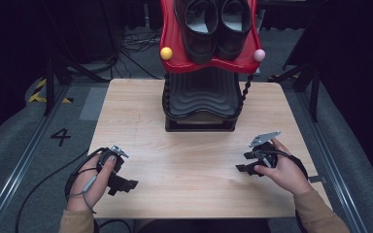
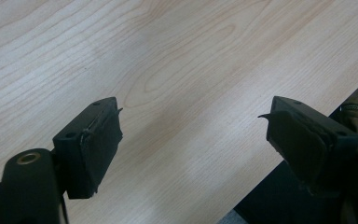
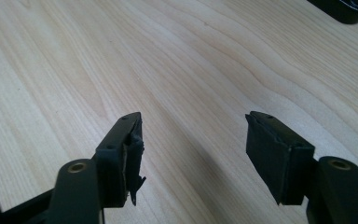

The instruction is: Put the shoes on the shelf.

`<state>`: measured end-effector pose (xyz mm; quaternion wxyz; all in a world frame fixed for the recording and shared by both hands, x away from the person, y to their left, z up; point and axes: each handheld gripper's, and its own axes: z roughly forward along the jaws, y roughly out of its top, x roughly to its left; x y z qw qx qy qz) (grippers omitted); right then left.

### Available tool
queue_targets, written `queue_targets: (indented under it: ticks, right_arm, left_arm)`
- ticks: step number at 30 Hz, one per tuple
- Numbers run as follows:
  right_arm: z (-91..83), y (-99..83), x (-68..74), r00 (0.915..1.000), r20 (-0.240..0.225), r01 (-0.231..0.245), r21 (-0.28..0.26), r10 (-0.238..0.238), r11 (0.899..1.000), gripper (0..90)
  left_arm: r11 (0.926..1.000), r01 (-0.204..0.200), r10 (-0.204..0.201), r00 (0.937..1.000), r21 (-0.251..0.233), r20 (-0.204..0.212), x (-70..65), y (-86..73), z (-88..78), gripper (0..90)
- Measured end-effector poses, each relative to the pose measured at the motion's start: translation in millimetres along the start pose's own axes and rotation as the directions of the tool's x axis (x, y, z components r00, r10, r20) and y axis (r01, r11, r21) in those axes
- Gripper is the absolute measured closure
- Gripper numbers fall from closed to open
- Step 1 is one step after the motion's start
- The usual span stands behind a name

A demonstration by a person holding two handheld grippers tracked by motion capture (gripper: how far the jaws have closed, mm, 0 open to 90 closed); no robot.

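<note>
Desk (image 1: 194, 160): light wood, bare across the middle of the frame.
Rack (image 1: 201, 104): black ribbed stand at top centre, under a red tray (image 1: 171, 43).
Shoes (image 1: 216, 24): black pair, toes toward the bottom of the frame.
Left claw (image 1: 126, 184): released, lower left.
Right claw (image 1: 243, 162): released, lower right.

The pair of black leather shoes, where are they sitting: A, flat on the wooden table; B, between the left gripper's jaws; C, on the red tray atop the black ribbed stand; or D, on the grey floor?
C: the high view shows the pair of black leather shoes resting in the red tray above the black ribbed stand.
</note>
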<state>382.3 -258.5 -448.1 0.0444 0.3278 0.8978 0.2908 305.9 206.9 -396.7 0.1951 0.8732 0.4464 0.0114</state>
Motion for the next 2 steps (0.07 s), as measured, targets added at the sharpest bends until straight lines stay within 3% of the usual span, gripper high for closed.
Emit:
queue_targets:
  ticks: [2]
  right_arm:
    - [0.6,-1.3,-0.4,1.0000,0.000,-0.007,-0.002,0.007,1.000,36.2]
  left_arm:
    - [1.0000,0.001,-0.001,1.0000,0.001,0.001,0.0,0.6,0.0,18.4]
